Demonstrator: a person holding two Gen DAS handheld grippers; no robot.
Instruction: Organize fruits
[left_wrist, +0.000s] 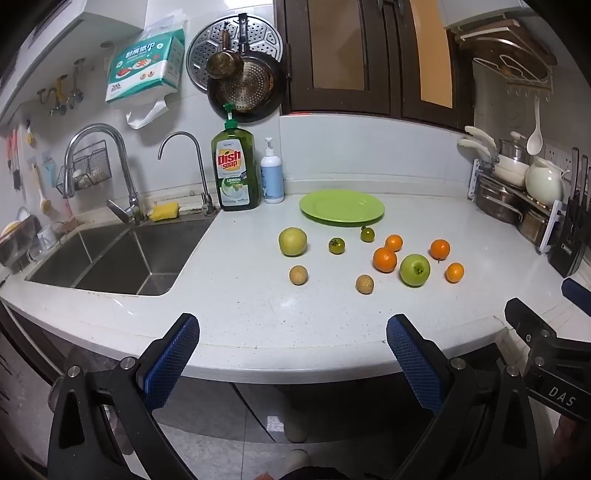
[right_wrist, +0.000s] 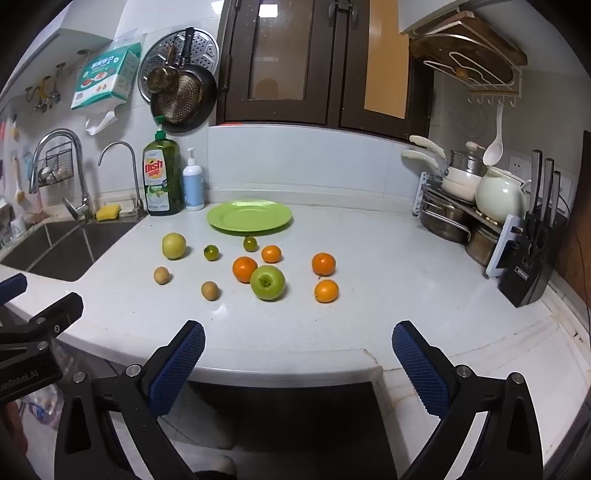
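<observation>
White kitchen counter (left_wrist: 258, 306) fills your left camera view, with a sink (left_wrist: 118, 258) off to one side. Your left gripper (left_wrist: 291, 332) hangs at the near edge of the counter. Its jaws are wide apart and nothing is between them. The green plate (left_wrist: 341, 206) sits at the back with nothing on it. All the fruit lies in front of the plate, closer to you. A yellow-green pear (left_wrist: 292, 241) is the fruit nearest the sink. Two small green tomatoes (left_wrist: 336, 245) sit just in front of the plate. Four oranges (left_wrist: 384, 259) and a green apple (left_wrist: 414, 270) are in front of the plate too, on the side away from the sink. The apple touches one orange. Two small brown fruits (left_wrist: 298, 275) lie closest to you.

Now your right camera view. Your right gripper (right_wrist: 299, 343) is also wide open and holds nothing. It hangs at the counter's near edge, well in front of the plate (right_wrist: 249, 218). The apple (right_wrist: 267, 282) is the closest big fruit.
</observation>
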